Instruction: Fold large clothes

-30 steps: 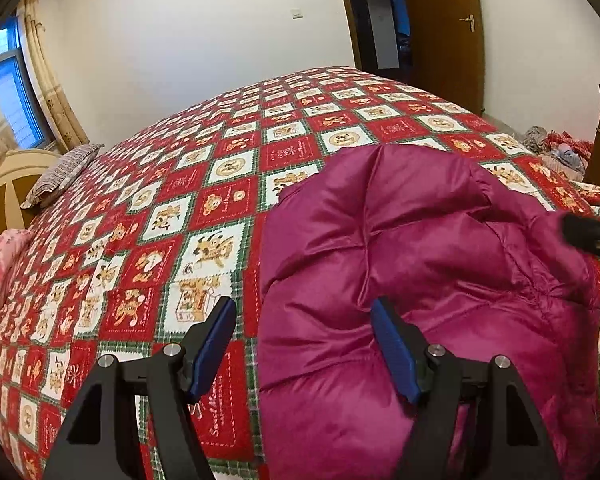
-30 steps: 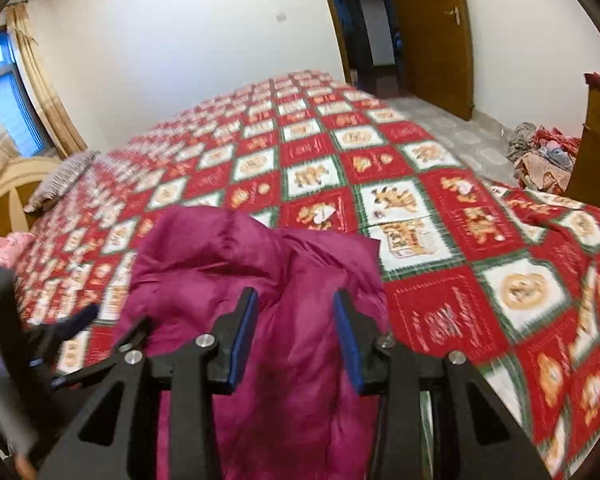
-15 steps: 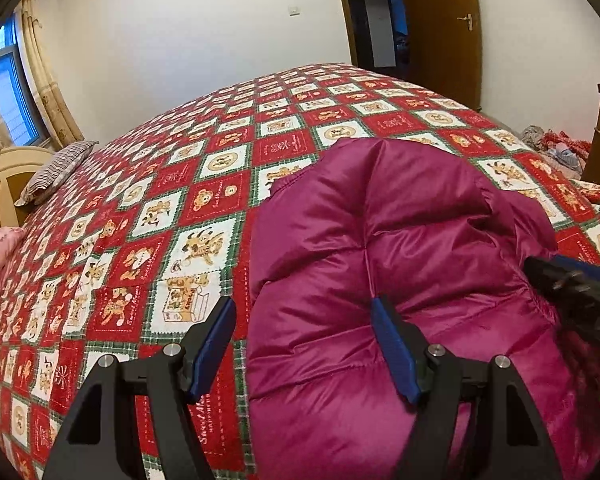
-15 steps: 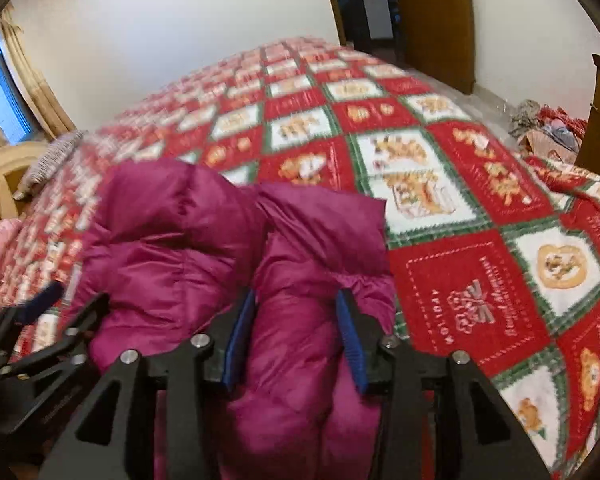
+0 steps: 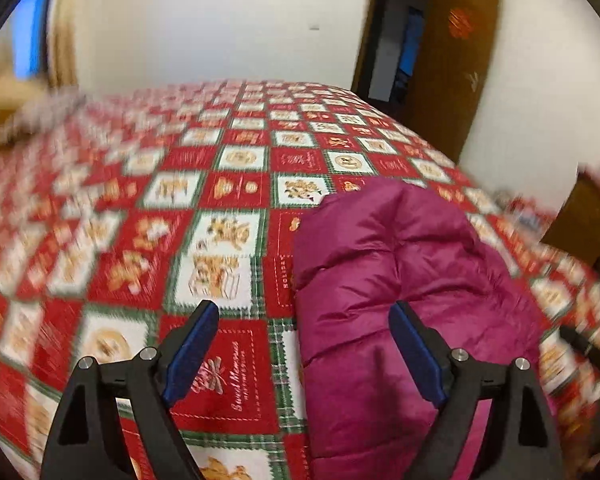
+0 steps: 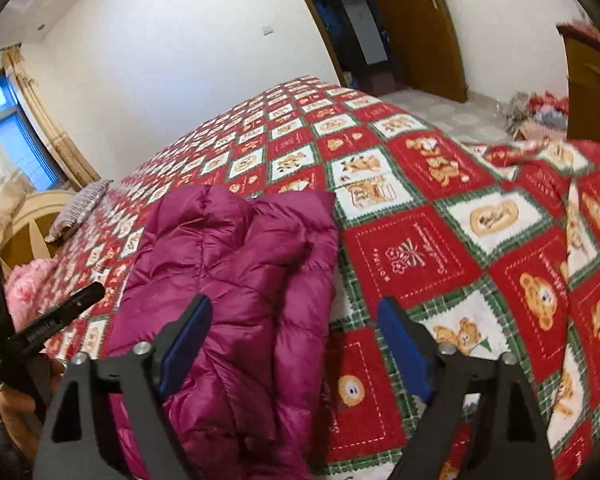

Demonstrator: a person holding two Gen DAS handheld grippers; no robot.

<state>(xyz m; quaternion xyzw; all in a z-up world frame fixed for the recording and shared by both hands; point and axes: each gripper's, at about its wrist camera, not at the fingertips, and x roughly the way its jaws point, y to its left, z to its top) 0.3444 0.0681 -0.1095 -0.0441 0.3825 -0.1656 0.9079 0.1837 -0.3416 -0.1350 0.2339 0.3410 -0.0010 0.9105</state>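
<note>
Having just opened, both grippers' jaws spread wide, right gripper [image 6: 296,344] off jacket [image 6: 236,264]; left gripper [image 5: 304,344] shifted sideways.

Left gripper [image 5: 304,346]: mine, tilted downward, jaws just opened wide, blue pads [image 5: 192,350] apart, pressing on nothing. Right gripper [image 6: 294,344]: same downward tilt, jaws just opened wide, nothing clamped. My left gripper shows again at the left edge of the right wrist view, with part of my hand [image 6: 18,404] beneath it.
</note>
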